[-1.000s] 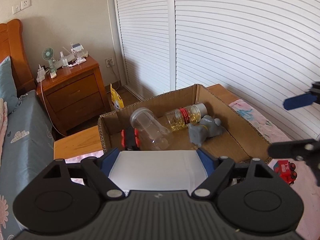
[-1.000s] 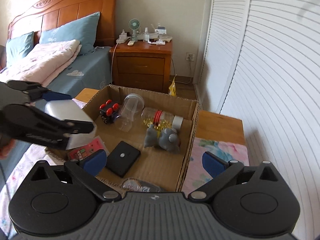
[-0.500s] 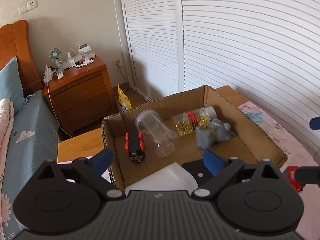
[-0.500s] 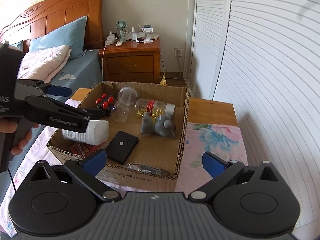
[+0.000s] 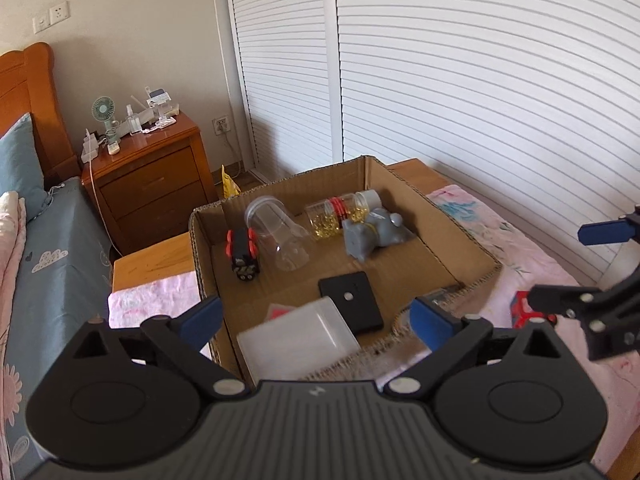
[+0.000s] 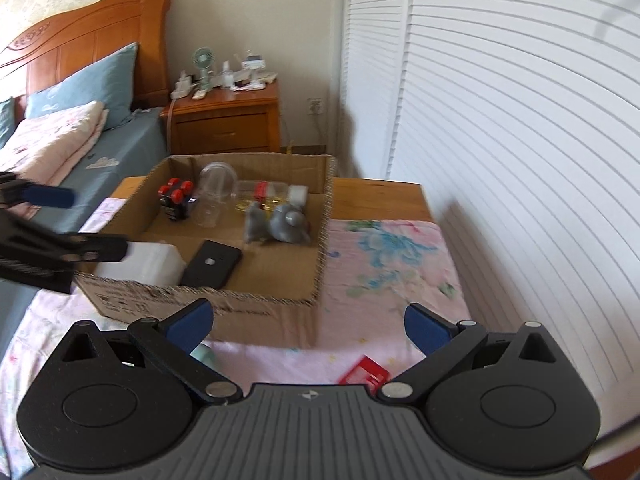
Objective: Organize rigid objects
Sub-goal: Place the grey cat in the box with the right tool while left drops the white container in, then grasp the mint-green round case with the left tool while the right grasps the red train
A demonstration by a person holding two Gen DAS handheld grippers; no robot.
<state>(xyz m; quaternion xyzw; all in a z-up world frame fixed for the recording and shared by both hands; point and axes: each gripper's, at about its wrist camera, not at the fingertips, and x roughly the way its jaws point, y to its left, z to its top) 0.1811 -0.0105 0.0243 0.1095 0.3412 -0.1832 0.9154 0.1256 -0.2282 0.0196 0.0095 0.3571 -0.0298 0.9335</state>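
At lower centre of the left wrist view, the left gripper (image 5: 316,318) is opening its jaws, its pads clear of the translucent white plastic box (image 5: 298,338) lying in the brown cardboard carton (image 5: 460,248). The right gripper (image 6: 306,322) stands wide open and empty over the pink floral cloth (image 6: 384,256).

We saw a white plastic container (image 5: 296,332) lying on its side in the cardboard box's (image 5: 460,236) near-left corner.
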